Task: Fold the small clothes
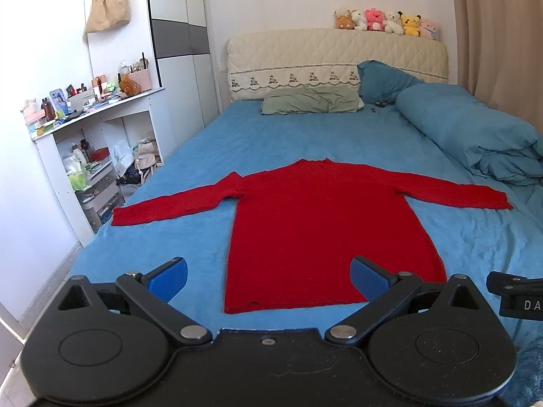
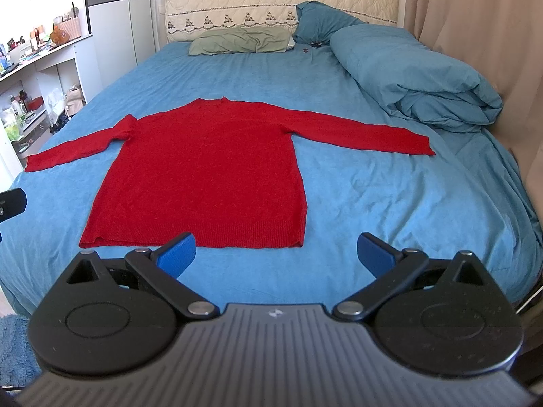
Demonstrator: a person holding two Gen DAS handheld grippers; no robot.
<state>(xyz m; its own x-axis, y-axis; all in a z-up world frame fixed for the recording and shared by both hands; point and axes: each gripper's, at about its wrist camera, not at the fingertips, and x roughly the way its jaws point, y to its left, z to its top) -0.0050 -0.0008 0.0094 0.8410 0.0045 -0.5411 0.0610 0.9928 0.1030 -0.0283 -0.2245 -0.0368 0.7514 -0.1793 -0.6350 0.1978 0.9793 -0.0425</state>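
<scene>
Nearest us, the left gripper [image 1: 268, 279] and right gripper [image 2: 276, 254] both gape wide and empty above the bed's [image 1: 305, 135] near edge. Mid-frame, the sweater [image 1: 315, 224] lies flat on the blue sheet, sleeves spread, hem toward us. Beyond it we see a rolled duvet [image 1: 475, 135] at right, a pillow [image 1: 310, 101], the headboard [image 1: 336, 54] with toys [image 1: 387, 20], and a cluttered shelf [image 1: 95, 108] at upper left.
</scene>
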